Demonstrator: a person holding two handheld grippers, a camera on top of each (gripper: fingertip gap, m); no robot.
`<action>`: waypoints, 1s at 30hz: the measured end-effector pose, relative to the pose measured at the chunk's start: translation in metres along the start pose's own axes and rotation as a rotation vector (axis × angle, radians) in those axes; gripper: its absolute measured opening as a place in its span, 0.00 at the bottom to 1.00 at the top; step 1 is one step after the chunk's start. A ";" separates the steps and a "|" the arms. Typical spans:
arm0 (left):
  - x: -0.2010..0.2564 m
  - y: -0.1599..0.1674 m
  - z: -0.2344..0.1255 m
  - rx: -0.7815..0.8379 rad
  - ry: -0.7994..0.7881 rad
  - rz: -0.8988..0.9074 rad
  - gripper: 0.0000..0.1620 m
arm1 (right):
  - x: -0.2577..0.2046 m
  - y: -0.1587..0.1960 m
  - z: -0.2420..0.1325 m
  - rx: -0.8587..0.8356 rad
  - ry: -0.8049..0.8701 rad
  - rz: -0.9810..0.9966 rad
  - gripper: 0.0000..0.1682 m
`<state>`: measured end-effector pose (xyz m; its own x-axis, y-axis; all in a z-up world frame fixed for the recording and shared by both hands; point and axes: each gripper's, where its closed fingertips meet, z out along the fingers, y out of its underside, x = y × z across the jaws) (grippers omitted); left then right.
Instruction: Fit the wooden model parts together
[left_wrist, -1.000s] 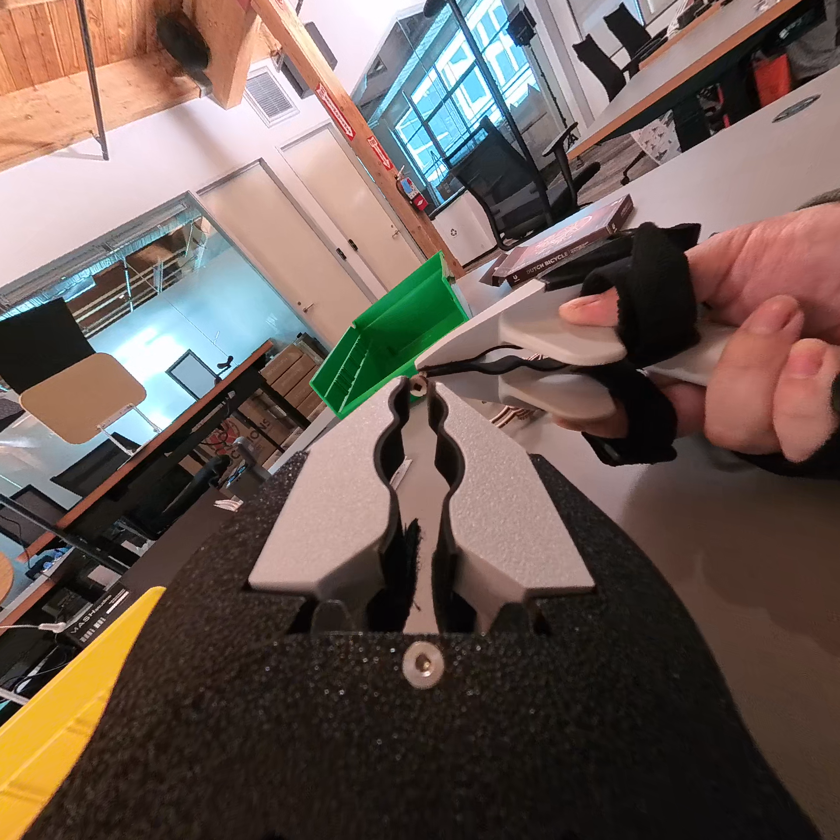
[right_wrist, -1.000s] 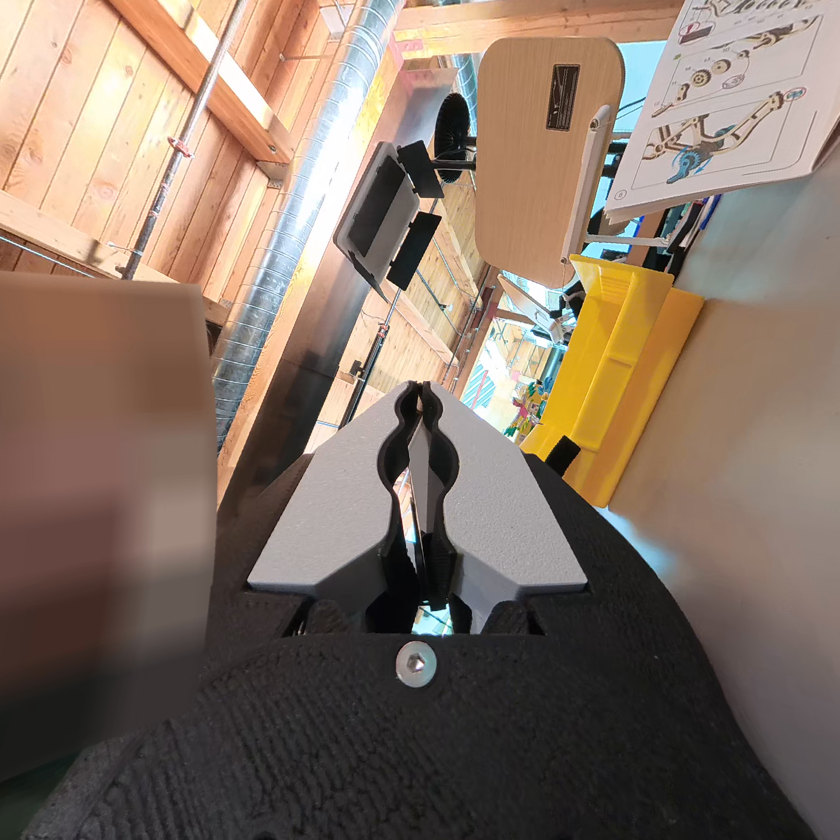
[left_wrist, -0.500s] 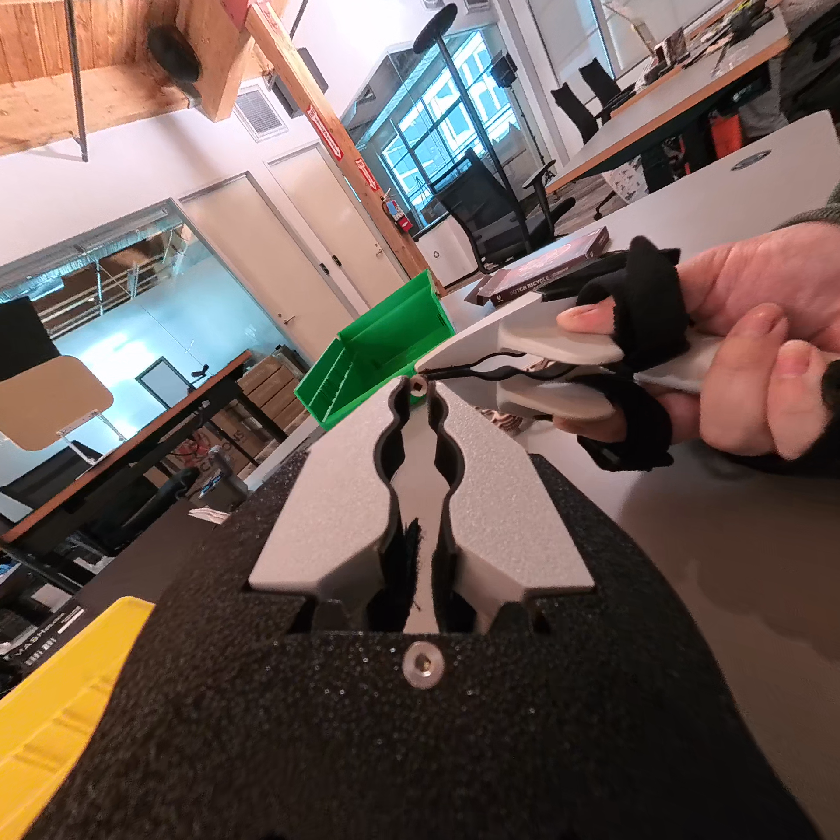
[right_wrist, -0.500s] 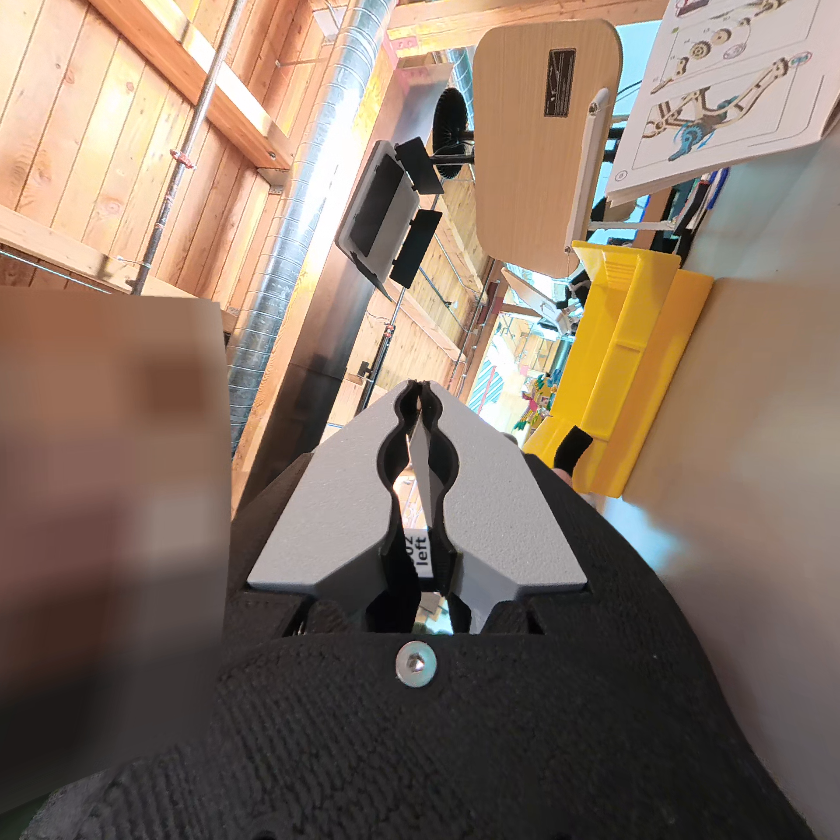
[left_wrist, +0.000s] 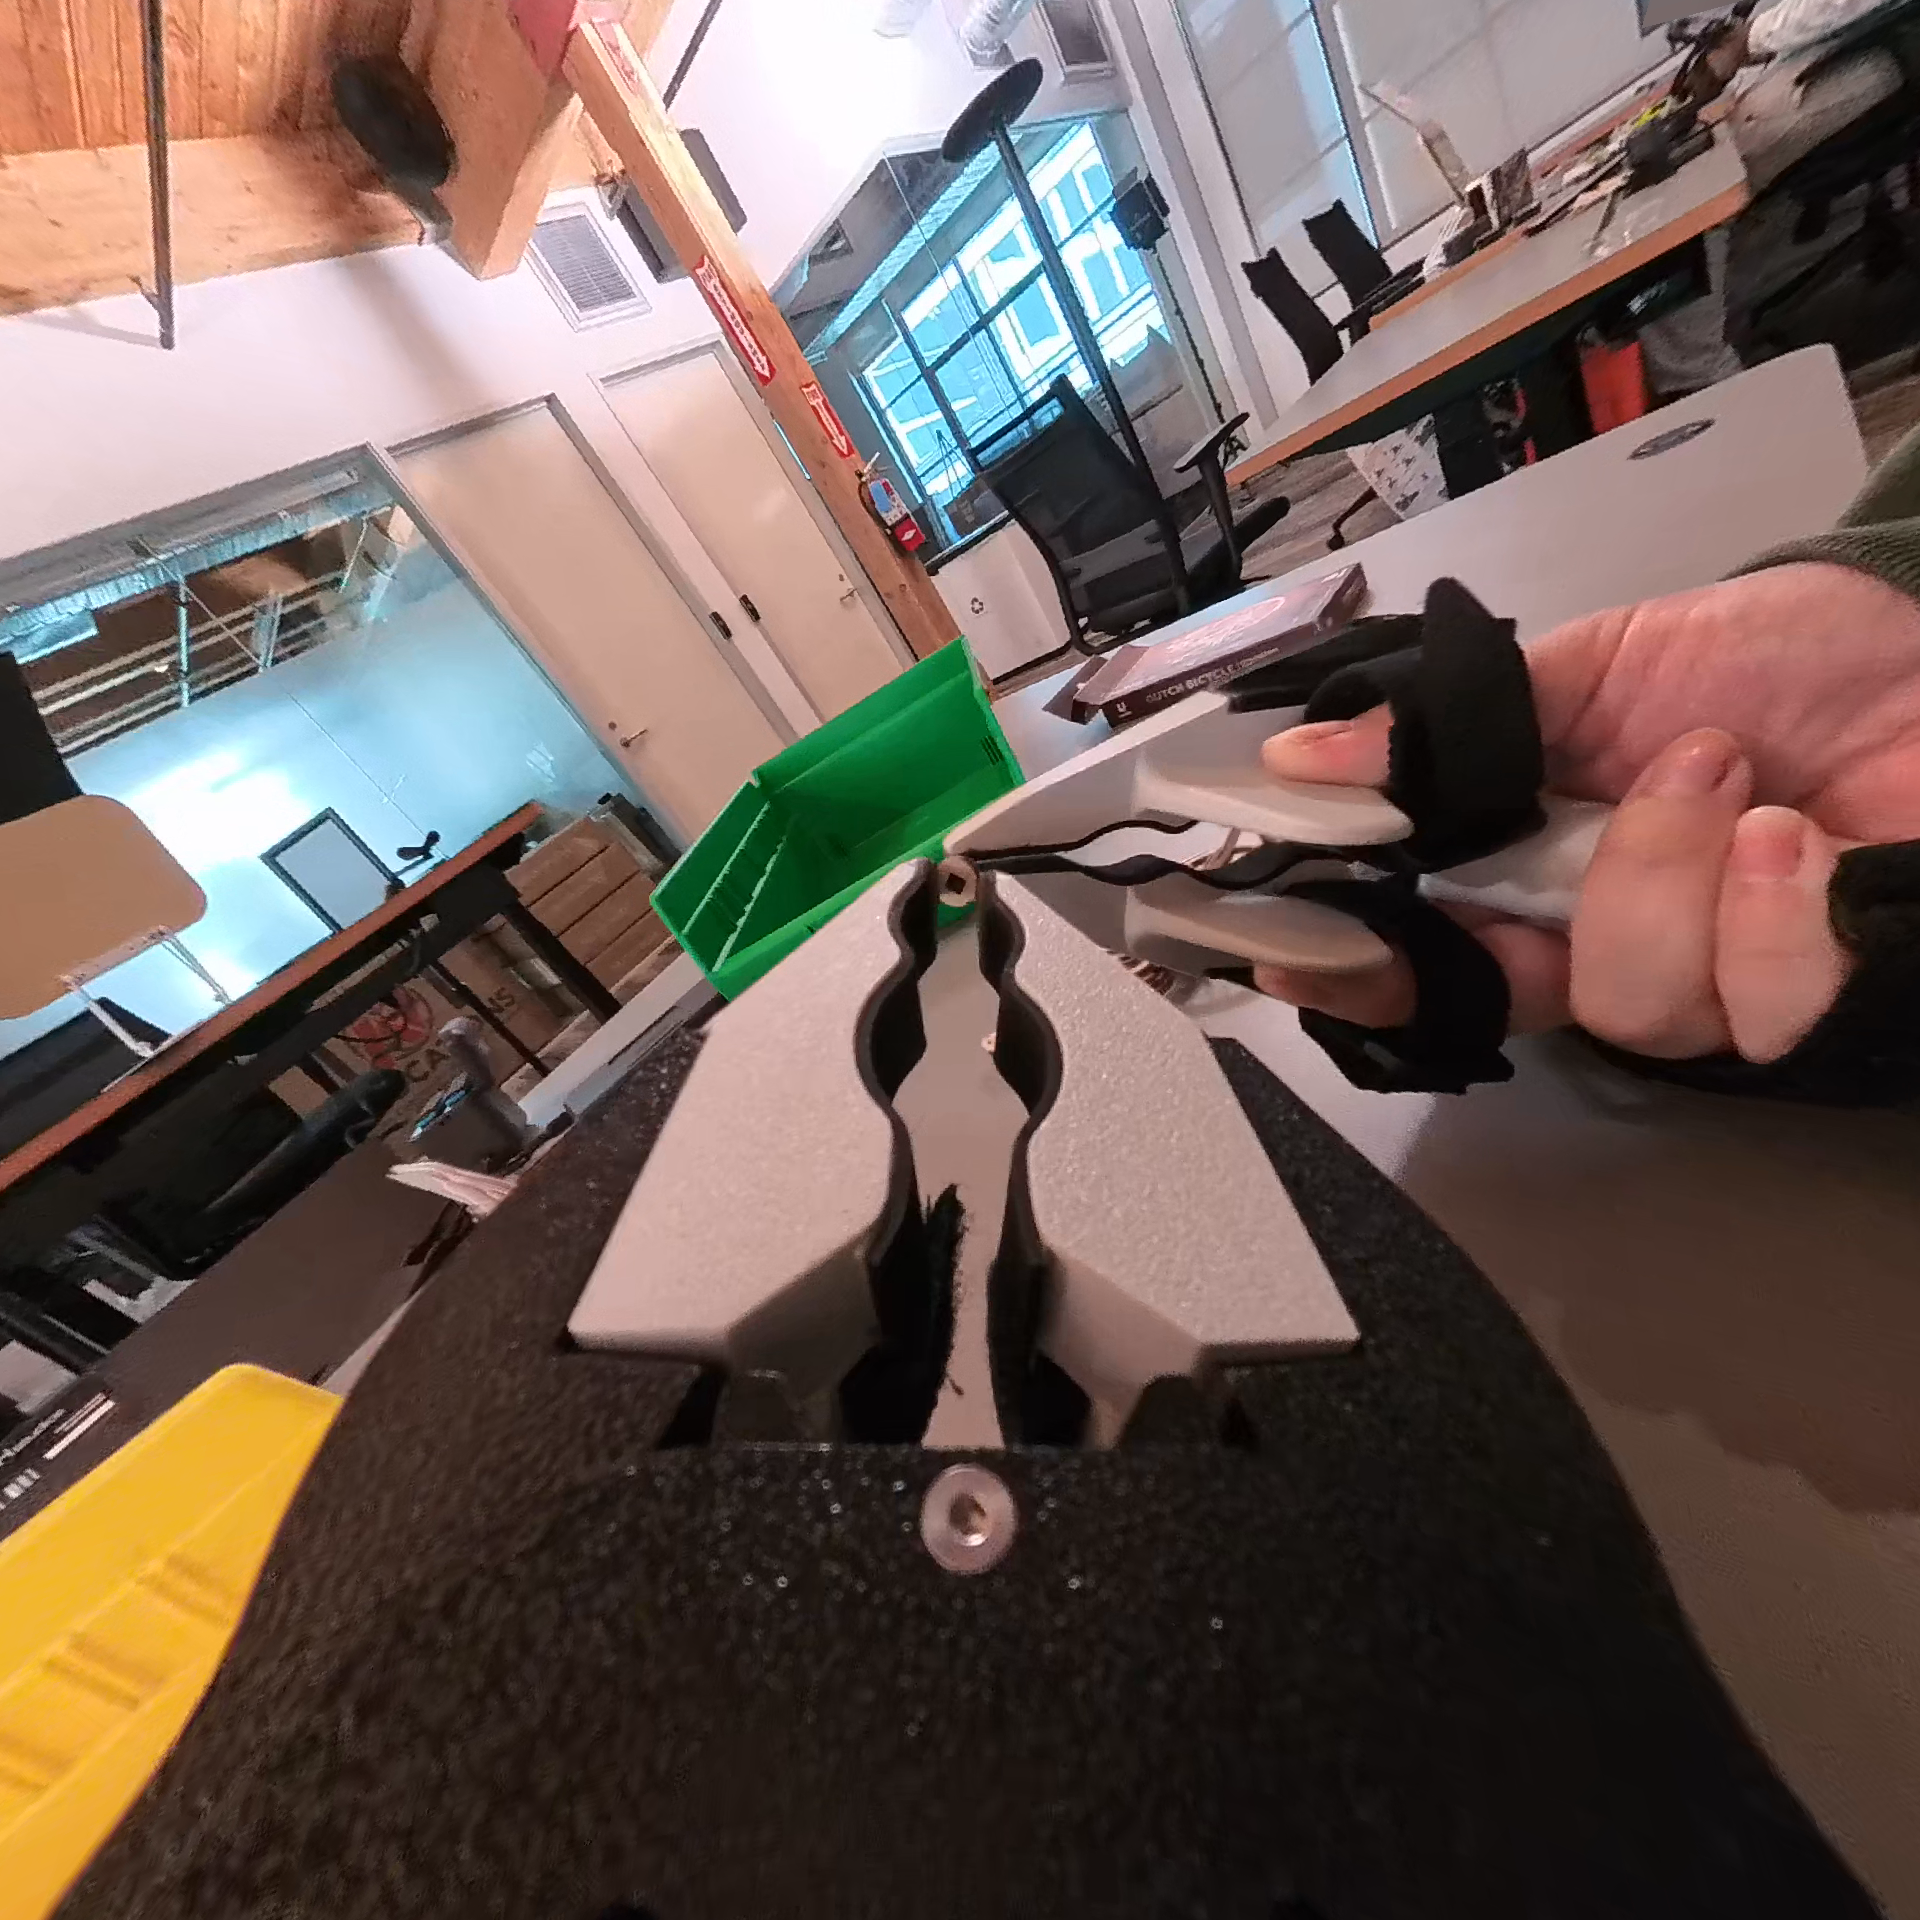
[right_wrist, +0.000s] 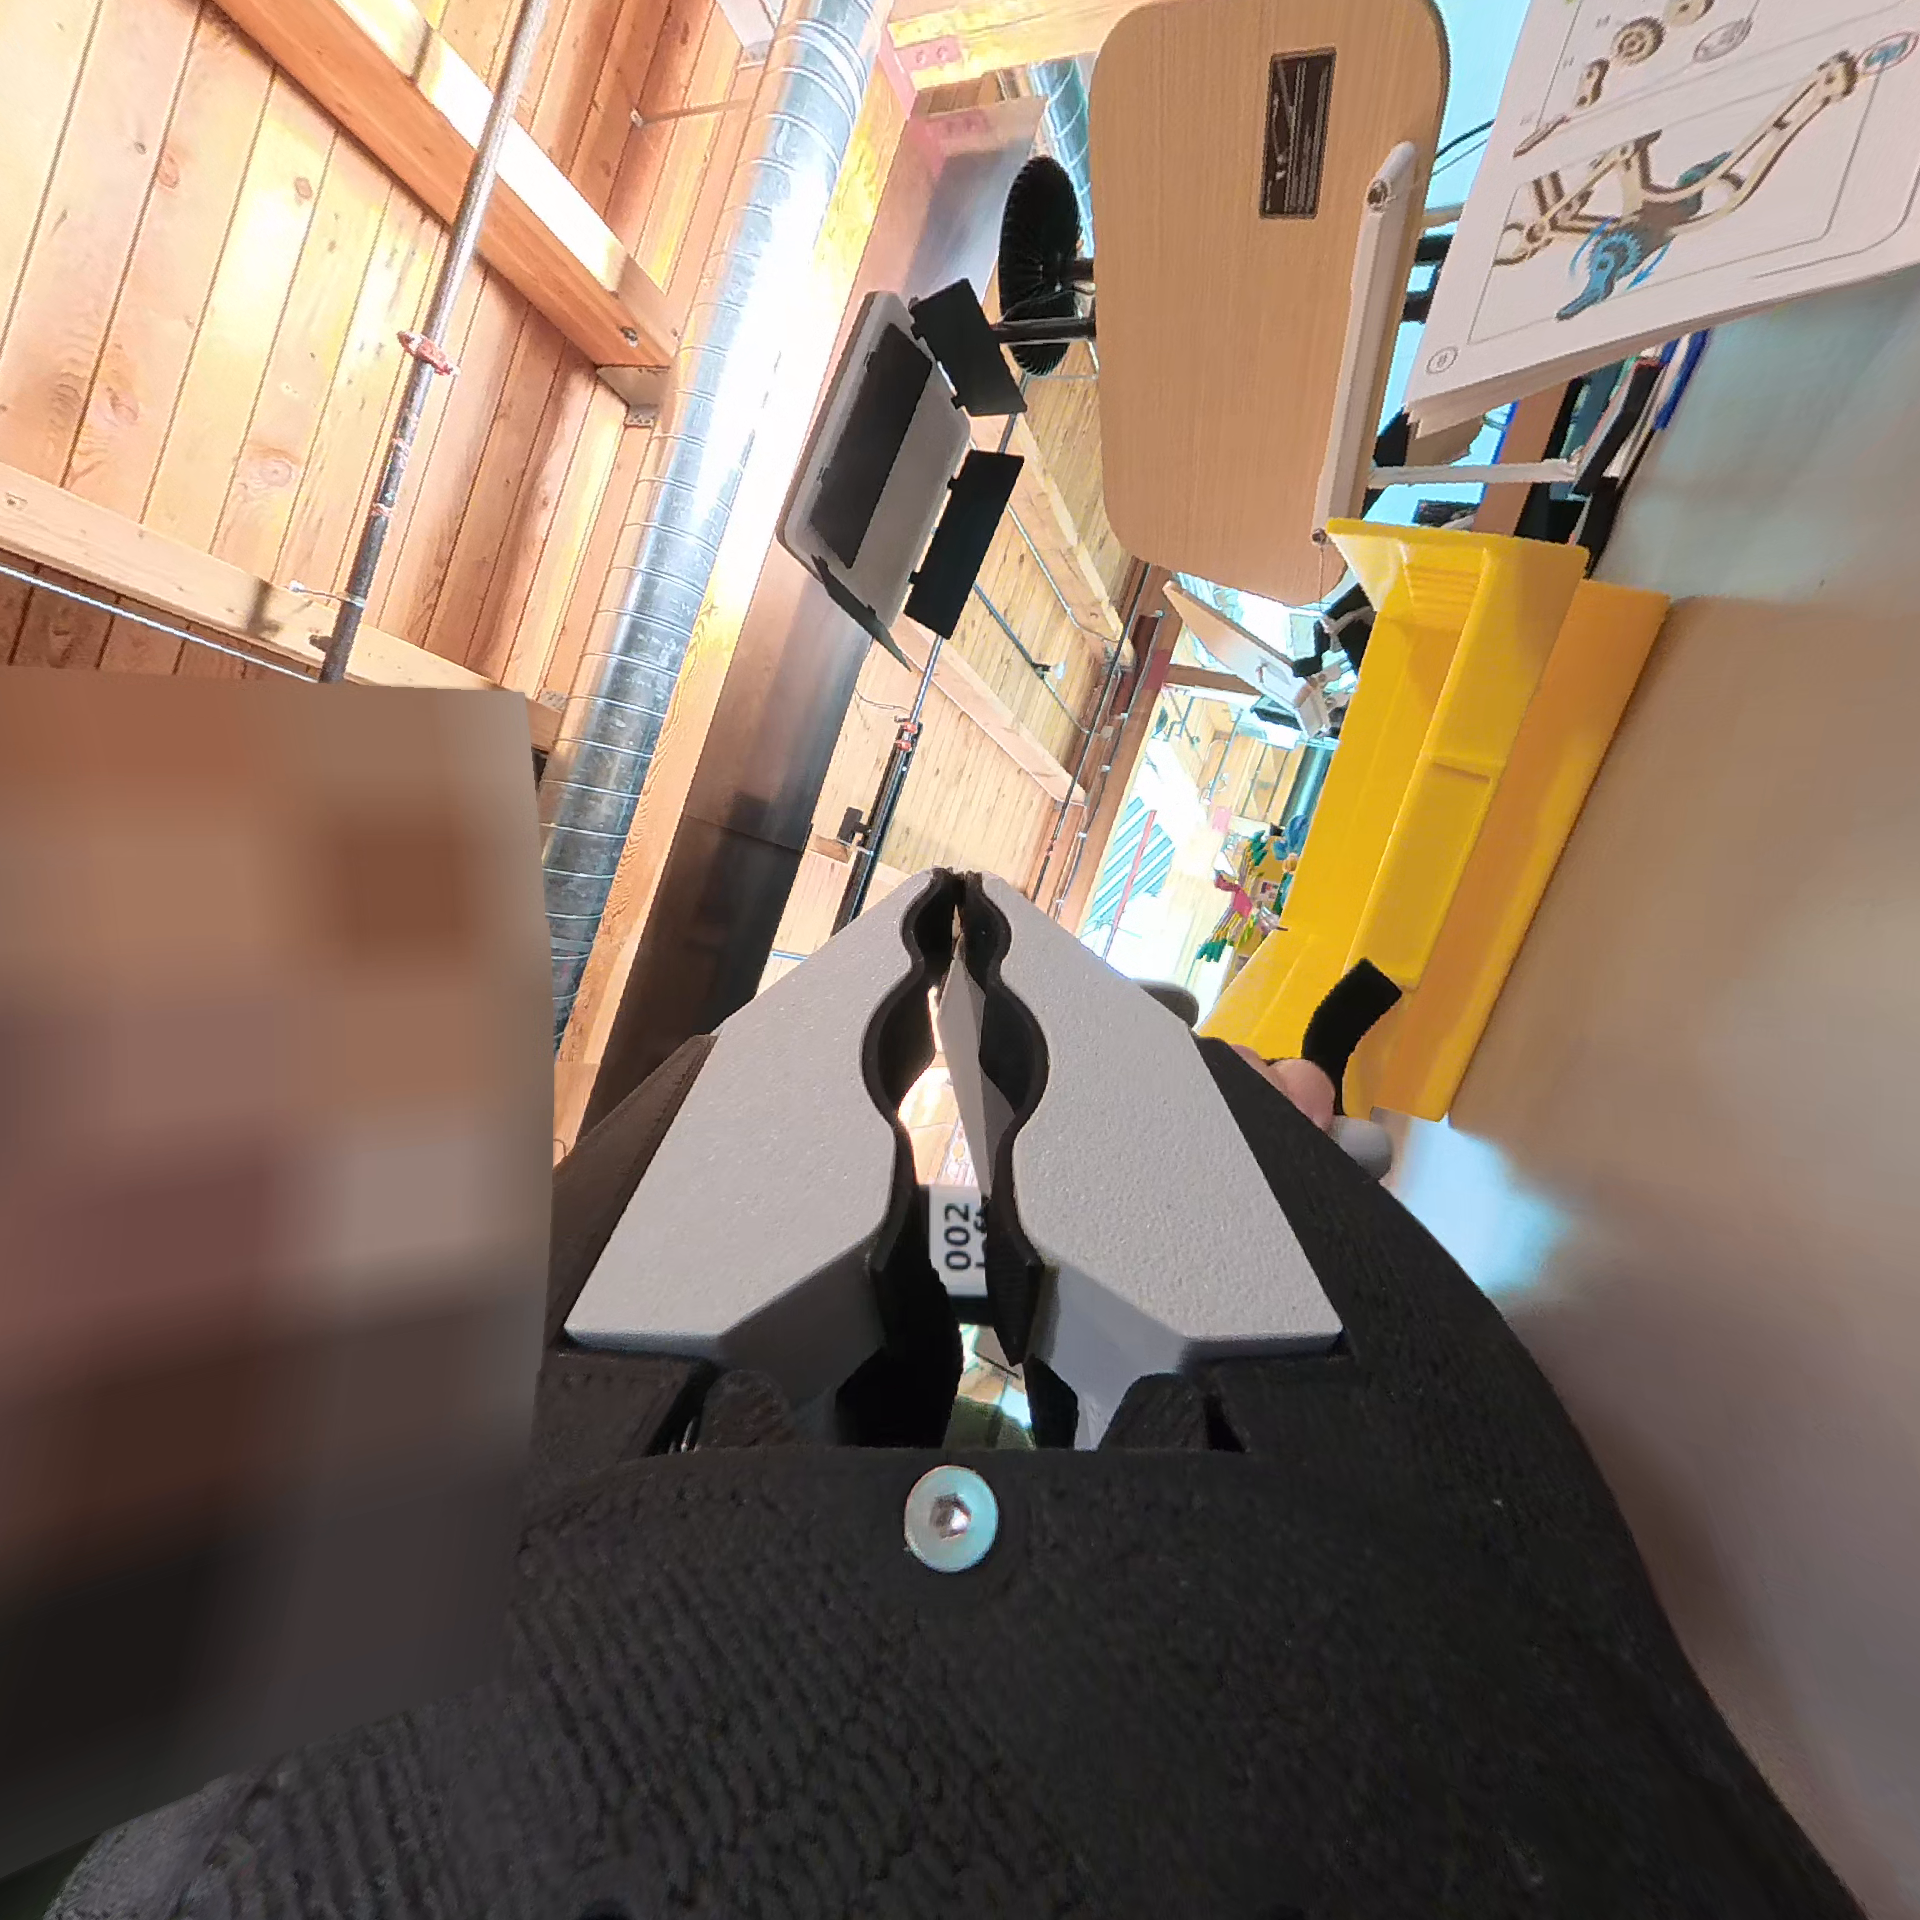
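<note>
I'm over a grey table (left_wrist: 1558, 1299) in an open office with timber beams. My left gripper (left_wrist: 956, 904) is clenched at the tips on a small wooden part (left_wrist: 956, 888), held above the table ahead of the wrist camera. The part's square hole faces back at me, so its axis runs along my fingers; it is too small for me to judge a long side. My right gripper (left_wrist: 971, 850), carried in a hand (left_wrist: 1683, 821), comes in from the right with its jaws pressed together and its tips touching that part; I cannot tell whether it holds anything. Beyond stands a green bin (left_wrist: 862, 821), showing only ribbed inner walls. A yellow bin (right_wrist: 1455, 810) sits below an instruction sheet (right_wrist: 1714, 177), its contents hidden
</note>
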<state>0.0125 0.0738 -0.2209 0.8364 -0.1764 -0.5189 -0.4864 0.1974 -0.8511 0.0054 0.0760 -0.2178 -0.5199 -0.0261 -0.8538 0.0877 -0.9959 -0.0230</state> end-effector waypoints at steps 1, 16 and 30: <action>0.000 0.001 0.001 -0.006 -0.001 -0.002 0.03 | 0.001 -0.001 0.000 0.005 0.004 0.002 0.01; -0.001 0.000 0.001 0.000 -0.015 0.032 0.03 | 0.000 0.000 0.000 0.038 -0.002 0.043 0.01; 0.002 -0.001 0.000 0.003 -0.007 0.031 0.03 | -0.001 0.000 -0.002 0.035 0.010 0.018 0.01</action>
<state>0.0147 0.0735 -0.2205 0.8227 -0.1638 -0.5444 -0.5113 0.2053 -0.8345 0.0080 0.0760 -0.2184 -0.5102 -0.0430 -0.8590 0.0669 -0.9977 0.0102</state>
